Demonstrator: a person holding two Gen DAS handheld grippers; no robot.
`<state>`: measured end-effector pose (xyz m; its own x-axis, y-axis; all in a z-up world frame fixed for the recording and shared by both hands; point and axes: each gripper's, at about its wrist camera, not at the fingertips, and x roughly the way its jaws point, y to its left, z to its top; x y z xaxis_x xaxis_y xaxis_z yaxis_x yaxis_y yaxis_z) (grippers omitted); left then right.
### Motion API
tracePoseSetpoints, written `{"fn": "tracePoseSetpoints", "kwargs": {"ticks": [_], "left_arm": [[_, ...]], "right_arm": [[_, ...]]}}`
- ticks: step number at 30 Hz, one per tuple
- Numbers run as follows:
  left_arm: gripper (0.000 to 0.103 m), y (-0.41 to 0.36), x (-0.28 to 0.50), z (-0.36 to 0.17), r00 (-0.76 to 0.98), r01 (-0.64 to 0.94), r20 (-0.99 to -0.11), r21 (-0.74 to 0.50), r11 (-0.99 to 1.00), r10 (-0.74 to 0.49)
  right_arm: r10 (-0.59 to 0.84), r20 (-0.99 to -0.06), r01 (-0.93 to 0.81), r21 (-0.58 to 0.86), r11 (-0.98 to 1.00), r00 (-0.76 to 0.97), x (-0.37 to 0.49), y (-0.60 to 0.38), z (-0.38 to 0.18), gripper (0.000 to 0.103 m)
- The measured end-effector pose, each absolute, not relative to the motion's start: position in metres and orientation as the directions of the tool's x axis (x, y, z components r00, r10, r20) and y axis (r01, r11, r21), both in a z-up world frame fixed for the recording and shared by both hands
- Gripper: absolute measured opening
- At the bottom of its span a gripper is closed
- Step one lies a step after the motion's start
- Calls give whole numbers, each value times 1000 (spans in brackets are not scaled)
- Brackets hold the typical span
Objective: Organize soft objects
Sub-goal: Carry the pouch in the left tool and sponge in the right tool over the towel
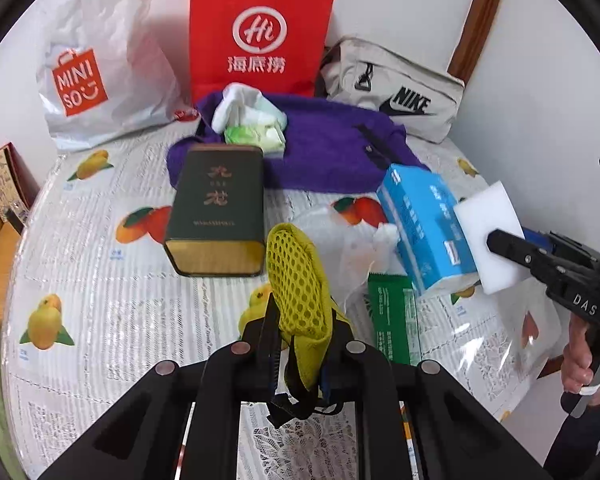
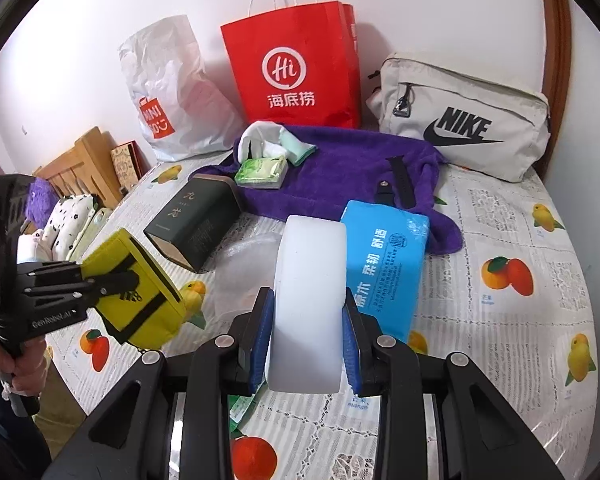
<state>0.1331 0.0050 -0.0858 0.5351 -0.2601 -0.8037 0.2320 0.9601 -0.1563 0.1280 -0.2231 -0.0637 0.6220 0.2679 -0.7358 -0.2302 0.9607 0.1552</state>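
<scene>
My left gripper (image 1: 304,316) is shut on a yellow mesh pouch (image 1: 296,280), held above the fruit-print tablecloth (image 1: 100,280). From the right wrist view the same pouch (image 2: 140,300) hangs in the left gripper (image 2: 116,280) at the left, its black straps showing. My right gripper (image 2: 308,300) is shut on a white sponge block (image 2: 310,264), its blue pads pressing both sides. The sponge (image 1: 488,216) also shows at the right in the left wrist view. Behind lie a purple towel (image 1: 324,148), a blue tissue pack (image 1: 424,220) and a small green wipes pack (image 1: 256,136) with white cloth (image 1: 240,104).
A dark green tin (image 1: 216,208) lies mid-table and a green packet (image 1: 392,320) lies beside clear plastic. At the back stand a red paper bag (image 1: 260,32), a white Miniso bag (image 1: 96,60) and a grey Nike pouch (image 1: 400,88) against the wall. Wooden furniture (image 2: 84,160) is off the left edge.
</scene>
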Motion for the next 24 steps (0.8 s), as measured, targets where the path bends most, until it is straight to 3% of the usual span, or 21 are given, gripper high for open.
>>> {"fn": "tracePoseSetpoints", "kwargs": {"ticks": [24], "left_arm": [[14,7,158,-27,642,175,-737,-129,976,-213]], "right_arm": [[194,-692,-168,107,980,696,130,-240,-27,32]]}}
